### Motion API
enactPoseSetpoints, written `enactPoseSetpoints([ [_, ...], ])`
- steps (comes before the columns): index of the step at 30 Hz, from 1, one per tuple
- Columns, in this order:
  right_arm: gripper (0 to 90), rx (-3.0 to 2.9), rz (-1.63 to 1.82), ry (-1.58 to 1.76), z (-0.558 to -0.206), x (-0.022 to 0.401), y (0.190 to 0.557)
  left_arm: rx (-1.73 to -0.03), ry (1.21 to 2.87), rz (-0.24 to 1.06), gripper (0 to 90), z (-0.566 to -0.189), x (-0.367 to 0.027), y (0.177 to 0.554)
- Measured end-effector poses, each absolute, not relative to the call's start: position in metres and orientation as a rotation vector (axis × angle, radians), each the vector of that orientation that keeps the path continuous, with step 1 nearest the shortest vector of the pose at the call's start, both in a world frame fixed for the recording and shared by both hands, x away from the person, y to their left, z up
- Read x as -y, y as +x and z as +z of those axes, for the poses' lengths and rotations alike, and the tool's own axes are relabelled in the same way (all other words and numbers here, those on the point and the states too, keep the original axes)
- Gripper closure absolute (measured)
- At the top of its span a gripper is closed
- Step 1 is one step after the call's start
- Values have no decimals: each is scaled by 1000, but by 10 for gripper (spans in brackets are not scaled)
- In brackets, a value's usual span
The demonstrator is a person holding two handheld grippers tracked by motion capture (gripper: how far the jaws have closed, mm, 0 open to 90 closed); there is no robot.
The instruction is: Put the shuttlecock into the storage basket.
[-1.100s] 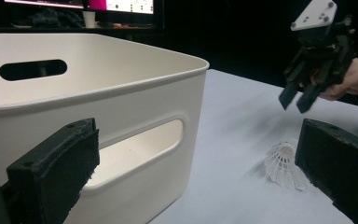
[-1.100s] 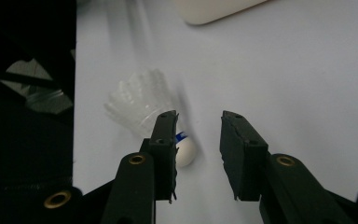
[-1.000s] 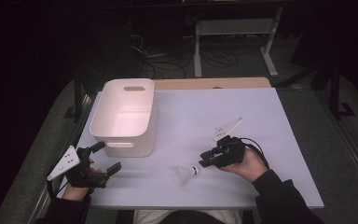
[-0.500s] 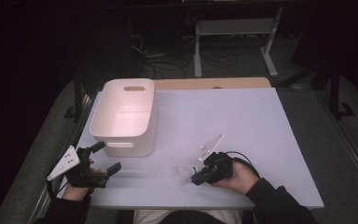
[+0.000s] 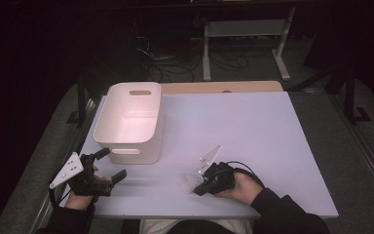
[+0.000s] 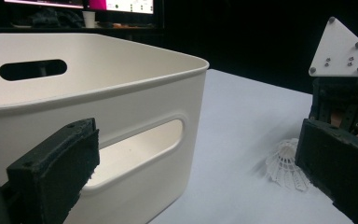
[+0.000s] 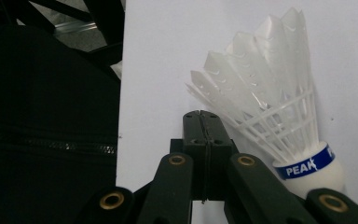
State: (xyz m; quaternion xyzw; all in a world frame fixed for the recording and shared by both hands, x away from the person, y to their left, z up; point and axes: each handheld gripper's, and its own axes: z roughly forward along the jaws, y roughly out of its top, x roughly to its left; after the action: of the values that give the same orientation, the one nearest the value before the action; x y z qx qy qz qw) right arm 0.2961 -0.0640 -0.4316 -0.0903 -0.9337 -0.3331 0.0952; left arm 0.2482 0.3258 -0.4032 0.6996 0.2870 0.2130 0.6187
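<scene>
White feathered shuttlecock with blue-banded cork [image 7: 279, 126]: lies on pale table [image 5: 272, 131], near right, beside right gripper [image 5: 202, 187], whose jaws have just closed together on nothing. Left gripper [image 5: 111, 165] open, empty. White plastic bin [image 5: 129, 122] unfilled; pickup, likely transfer remain.

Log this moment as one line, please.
left gripper: open, beside white bin | right gripper: shut, low over table | shuttlecock: lying right beside the shut jaws, grip unclear
</scene>
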Motion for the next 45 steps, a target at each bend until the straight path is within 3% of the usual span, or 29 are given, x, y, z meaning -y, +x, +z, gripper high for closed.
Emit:
enactPoseSetpoints([
  [45,890,2827,-1062,-386,-430,49,331,-658,1610,487,0,-403,-326,248],
])
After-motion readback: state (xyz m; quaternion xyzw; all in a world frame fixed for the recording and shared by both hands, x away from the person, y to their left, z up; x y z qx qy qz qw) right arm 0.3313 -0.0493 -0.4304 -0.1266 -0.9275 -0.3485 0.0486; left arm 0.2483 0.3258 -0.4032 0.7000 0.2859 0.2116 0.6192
